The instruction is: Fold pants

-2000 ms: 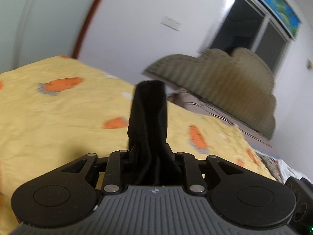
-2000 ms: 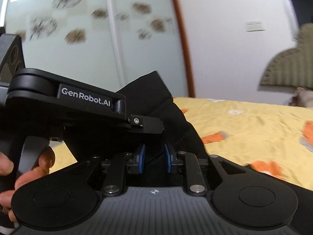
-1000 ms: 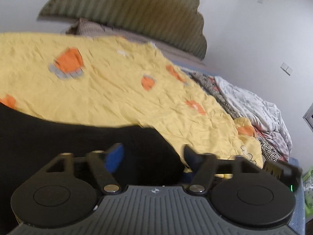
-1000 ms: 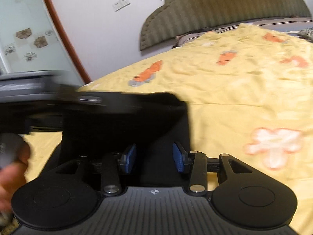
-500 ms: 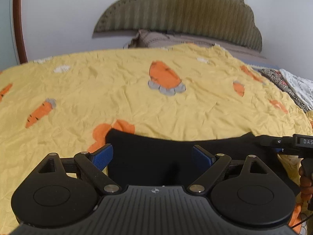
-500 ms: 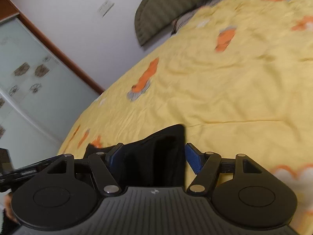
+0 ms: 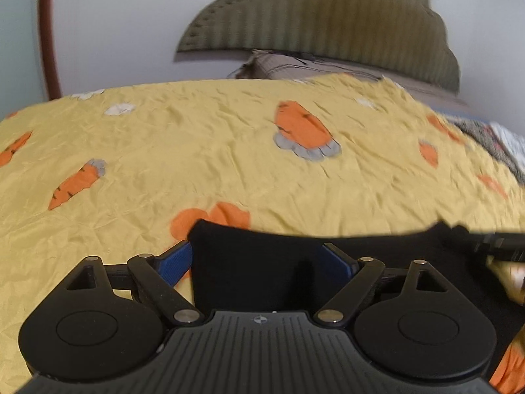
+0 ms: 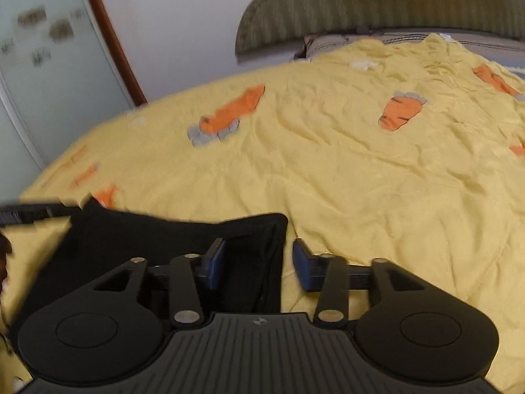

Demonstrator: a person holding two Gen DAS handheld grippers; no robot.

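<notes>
The black pants [image 7: 256, 262] lie flat on the yellow carrot-print bedspread [image 7: 229, 151], close below both grippers. My left gripper [image 7: 259, 259] is open, its blue pads spread wide over the pants' left corner. My right gripper [image 8: 259, 262] is open over the pants' right corner [image 8: 256, 246], which lies between its blue pads. The bedspread also shows in the right wrist view [image 8: 361, 164]. The other gripper's arm shows at the right edge of the left wrist view [image 7: 492, 243] and the left edge of the right wrist view [image 8: 29, 211].
A padded olive headboard [image 7: 328, 16] and a pillow [image 7: 295, 65] stand at the far end of the bed. A sliding door with a brown frame [image 8: 108, 39] is at the left. Patterned bedding [image 7: 505, 144] lies at the bed's right side.
Both grippers carried the pants down onto the bed and let go. Their jaws opened, and the pants now lie flat. Both cameras have tilted slightly.
</notes>
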